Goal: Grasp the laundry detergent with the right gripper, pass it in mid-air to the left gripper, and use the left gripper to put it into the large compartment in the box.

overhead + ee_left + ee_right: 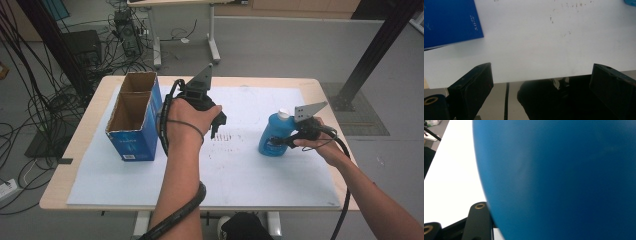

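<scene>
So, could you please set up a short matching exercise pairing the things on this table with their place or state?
Things:
1. blue bottle
2. cardboard box
3. left tongs
4. white sheet

States:
A. open, nothing between them
B. stands at the table's left, top open
C. covers most of the tabletop
D. upright, gripped by the right tongs

Pairs: 1-D, 2-B, 3-A, 4-C

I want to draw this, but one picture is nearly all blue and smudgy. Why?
In the right gripper view the blue bottle sits so close to the camera that it blurs, its edge soft against the white sheet. In the high view the same bottle looks sharp. In the left gripper view the light is even and the blue box is crisp.
</scene>
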### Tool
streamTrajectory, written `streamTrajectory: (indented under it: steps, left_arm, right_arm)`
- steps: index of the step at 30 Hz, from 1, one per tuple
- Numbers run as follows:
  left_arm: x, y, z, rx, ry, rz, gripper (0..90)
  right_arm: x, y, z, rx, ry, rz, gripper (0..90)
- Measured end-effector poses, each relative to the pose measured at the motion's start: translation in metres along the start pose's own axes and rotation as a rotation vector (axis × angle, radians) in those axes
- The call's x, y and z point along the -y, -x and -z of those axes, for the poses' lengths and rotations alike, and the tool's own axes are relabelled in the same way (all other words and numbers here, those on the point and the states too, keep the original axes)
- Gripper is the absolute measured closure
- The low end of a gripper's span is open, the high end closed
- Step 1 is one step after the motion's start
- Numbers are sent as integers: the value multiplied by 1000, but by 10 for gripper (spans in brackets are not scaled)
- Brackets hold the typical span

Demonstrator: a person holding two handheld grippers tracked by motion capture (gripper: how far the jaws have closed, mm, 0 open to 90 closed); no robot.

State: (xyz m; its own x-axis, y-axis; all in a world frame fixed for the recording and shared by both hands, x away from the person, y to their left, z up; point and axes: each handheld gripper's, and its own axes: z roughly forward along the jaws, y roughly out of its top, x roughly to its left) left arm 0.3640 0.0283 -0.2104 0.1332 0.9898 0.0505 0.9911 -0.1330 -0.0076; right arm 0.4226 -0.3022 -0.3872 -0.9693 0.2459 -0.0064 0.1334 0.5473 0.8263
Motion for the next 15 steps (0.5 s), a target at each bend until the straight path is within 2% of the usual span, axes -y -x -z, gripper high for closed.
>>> streamTrajectory:
  steps: [15]
  left_arm:
    - [1, -1, 1, -2, 0, -2, 56]
  right_arm:
    - [0, 0, 0, 4, -3, -5, 393]
